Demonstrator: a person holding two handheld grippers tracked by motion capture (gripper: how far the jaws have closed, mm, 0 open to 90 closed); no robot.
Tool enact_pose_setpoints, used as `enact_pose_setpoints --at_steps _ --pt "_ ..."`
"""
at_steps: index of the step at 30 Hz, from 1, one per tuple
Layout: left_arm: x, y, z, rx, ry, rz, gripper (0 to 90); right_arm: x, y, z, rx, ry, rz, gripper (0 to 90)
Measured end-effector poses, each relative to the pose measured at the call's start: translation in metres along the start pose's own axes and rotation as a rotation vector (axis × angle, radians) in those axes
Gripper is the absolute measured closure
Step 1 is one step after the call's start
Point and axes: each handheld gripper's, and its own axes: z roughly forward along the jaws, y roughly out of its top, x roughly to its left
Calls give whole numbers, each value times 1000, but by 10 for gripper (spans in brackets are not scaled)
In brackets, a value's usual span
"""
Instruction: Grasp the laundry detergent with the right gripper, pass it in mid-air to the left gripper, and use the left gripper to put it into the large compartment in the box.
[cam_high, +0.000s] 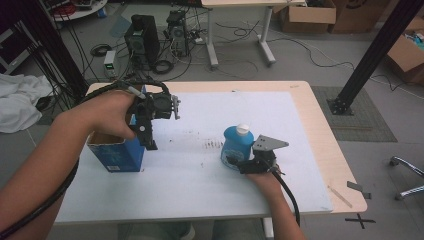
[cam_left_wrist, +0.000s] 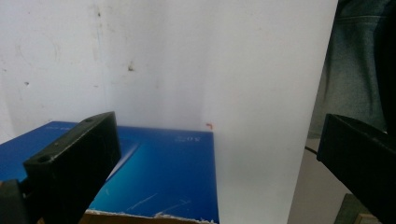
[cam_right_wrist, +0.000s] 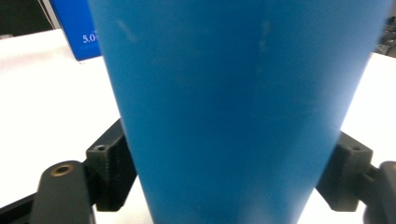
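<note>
The right gripper's (cam_high: 235, 164) fingers (cam_right_wrist: 109, 172) pressed both sides of the blue plastic bottle with a white cap (cam_high: 236, 145), standing upright mid-tabletop (cam_high: 200, 180). Gripped low on a smooth, tapering body, it seemed likely to tip or slip if lifted fast. The left gripper's (cam_high: 150, 142) fingers (cam_left_wrist: 74, 168) hung spread and empty beside the open blue cardboard box (cam_high: 116, 152), which a careless swing might knock.

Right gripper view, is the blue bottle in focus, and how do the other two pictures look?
Right gripper view: blue bottle very close, soft, no label readable. Left gripper view: blue box fairly sharp, white table cover bright and washed out. High view: evenly lit, slightly soft.
</note>
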Motion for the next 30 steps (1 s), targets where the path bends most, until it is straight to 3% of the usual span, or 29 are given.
enact_pose_setpoints --at_steps 8,9,16,30 --pt "0 0 1 1 1 1 1 0 0 -1 -7 -11 -2 273" --pt "0 0 1 0 -1 -1 1 0 0 -2 -8 5 2 297" --pt "1 1 3 3 -5 -2 1 0 0 -1 -6 3 1 302" --pt "1 2 3 2 -5 -1 1 1 1 -1 -17 14 -8 398"
